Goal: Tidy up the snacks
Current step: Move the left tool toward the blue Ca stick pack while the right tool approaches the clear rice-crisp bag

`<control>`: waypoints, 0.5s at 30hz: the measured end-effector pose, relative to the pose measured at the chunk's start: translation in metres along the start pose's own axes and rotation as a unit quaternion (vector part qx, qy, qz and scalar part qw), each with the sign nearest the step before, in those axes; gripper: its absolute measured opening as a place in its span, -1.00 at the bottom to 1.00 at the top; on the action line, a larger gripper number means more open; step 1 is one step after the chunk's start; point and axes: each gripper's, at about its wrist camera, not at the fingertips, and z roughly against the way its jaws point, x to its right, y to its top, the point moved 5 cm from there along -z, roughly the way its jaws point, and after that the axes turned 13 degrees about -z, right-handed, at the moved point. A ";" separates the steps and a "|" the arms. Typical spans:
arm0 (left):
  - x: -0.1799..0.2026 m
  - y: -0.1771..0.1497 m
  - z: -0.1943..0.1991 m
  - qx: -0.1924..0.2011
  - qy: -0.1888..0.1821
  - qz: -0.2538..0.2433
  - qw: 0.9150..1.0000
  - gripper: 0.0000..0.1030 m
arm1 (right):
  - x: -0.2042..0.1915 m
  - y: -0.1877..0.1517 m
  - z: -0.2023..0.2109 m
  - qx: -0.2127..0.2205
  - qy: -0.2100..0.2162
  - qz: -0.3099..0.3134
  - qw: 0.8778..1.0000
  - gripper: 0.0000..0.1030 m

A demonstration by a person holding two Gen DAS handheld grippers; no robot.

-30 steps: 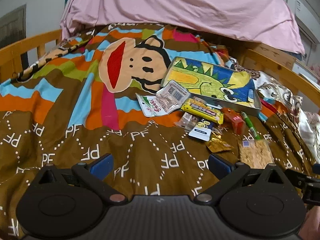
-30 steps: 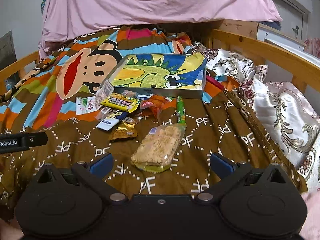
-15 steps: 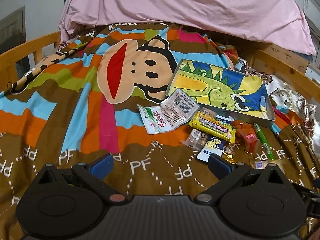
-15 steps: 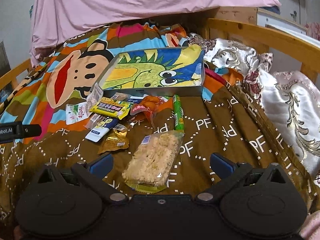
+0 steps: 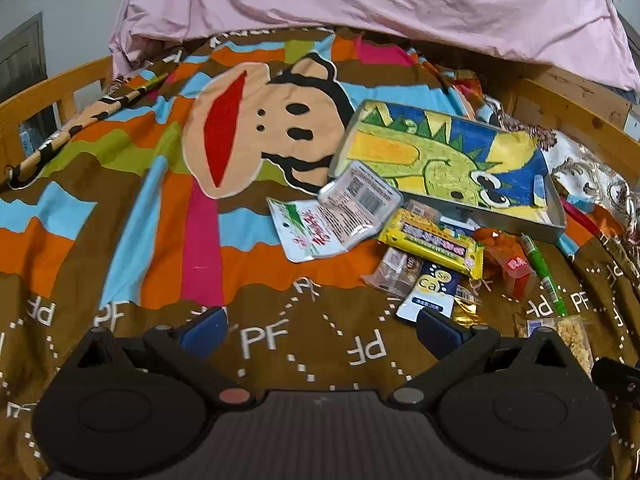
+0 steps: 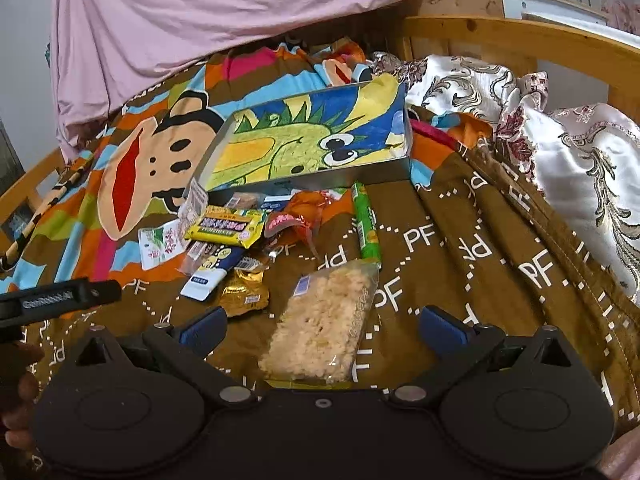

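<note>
the right hand-held gripper (image 6: 320, 326) hovers with jaws apart and empty over a clear bag of puffed rice snack (image 6: 322, 322) on the bed; the left hand-held gripper (image 5: 320, 326), also apart and empty, faces the snack pile (image 5: 428, 248) beside the dinosaur tin (image 5: 444, 160). likely next: closing on the bag, then lifting it into the tin

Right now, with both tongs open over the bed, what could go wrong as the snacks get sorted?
The right tongs straddle the rice cracker bag; a hard squeeze could crush it. The pile is overlapped: the yellow bar lies on other packets, so a grab may drag neighbours along. The metal tray sits tilted on the soft blanket and could tip or shift when snacks are dropped in.
</note>
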 end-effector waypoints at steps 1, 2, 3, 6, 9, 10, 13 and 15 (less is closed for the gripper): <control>0.002 0.002 -0.003 -0.004 0.000 -0.004 1.000 0.99 | 0.000 0.000 -0.001 0.000 -0.001 -0.002 1.000 0.99; 0.005 0.004 -0.005 -0.006 -0.001 -0.007 1.000 0.99 | 0.001 0.001 -0.001 0.001 -0.001 -0.004 1.000 0.99; 0.008 0.006 -0.006 -0.006 -0.002 -0.009 1.000 0.99 | 0.000 0.001 -0.002 0.006 -0.001 -0.003 1.000 0.99; 0.016 0.014 -0.015 -0.016 -0.022 -0.015 1.000 0.99 | -0.005 0.001 -0.002 0.031 -0.003 0.011 0.999 0.99; 0.026 0.026 -0.024 -0.022 -0.037 -0.050 0.998 0.99 | -0.008 -0.001 -0.007 0.024 -0.002 0.017 1.000 0.99; 0.031 0.032 -0.026 -0.023 -0.045 -0.074 0.996 0.99 | -0.008 -0.002 -0.009 0.023 -0.005 0.018 1.000 0.99; 0.048 0.043 -0.031 -0.032 -0.072 -0.153 0.985 0.99 | -0.009 -0.003 -0.013 0.021 -0.012 0.017 1.000 0.99; 0.057 0.047 -0.034 -0.039 -0.086 -0.197 0.976 0.99 | -0.010 -0.005 -0.018 0.015 -0.021 0.024 0.999 0.99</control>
